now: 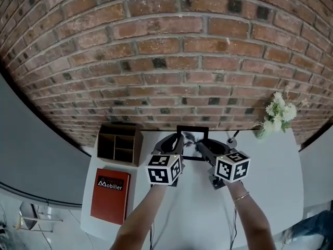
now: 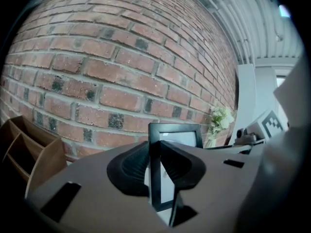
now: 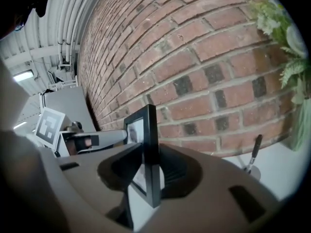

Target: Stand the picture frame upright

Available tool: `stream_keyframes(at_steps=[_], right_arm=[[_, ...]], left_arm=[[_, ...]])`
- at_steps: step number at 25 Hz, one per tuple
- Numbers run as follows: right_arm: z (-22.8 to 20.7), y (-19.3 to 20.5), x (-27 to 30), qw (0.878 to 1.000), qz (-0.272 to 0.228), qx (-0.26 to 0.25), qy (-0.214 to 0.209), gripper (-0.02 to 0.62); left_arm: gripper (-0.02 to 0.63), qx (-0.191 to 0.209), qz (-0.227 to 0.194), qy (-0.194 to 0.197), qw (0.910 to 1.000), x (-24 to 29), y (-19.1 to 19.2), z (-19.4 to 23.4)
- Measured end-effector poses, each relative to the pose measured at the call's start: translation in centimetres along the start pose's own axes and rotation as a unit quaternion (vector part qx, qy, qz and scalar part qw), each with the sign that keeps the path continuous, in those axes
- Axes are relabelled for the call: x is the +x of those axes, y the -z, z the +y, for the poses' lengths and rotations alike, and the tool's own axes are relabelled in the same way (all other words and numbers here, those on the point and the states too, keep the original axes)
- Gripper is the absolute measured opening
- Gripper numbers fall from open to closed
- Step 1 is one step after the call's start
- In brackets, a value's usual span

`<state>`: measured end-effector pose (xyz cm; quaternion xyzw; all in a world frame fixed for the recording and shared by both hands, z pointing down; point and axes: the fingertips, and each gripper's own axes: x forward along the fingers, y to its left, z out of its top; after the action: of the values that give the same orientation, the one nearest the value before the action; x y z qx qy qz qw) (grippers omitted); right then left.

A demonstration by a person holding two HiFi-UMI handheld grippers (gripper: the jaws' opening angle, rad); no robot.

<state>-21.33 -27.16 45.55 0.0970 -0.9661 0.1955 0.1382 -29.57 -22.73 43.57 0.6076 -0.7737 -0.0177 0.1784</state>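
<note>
Though the head view obscures contact, gripper views show left tool (image 2: pixel 155 168) and right tool (image 3: pixel 148 171) clenching the picture frame (image 1: pixel 191 138).

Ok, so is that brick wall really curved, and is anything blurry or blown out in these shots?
Head view: the brick wall bows only from wide-angle distortion, and the lighting is even. Left gripper view: the corners are dark and rounded, the picture frame is fairly sharp, and the near foreground is soft. Right gripper view: the flowers at the edge look washed out and smeared, and a strip light glares.
</note>
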Motion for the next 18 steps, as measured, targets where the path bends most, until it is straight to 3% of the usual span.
stream_keyframes(at_steps=[18], right_arm=[[-5.0,1.0,6.9,1.000,0.000,0.015,-0.011,0.115]], left_arm=[[0.064,-0.023,0.006,-0.017,0.9996,6.3,1.8,4.4]])
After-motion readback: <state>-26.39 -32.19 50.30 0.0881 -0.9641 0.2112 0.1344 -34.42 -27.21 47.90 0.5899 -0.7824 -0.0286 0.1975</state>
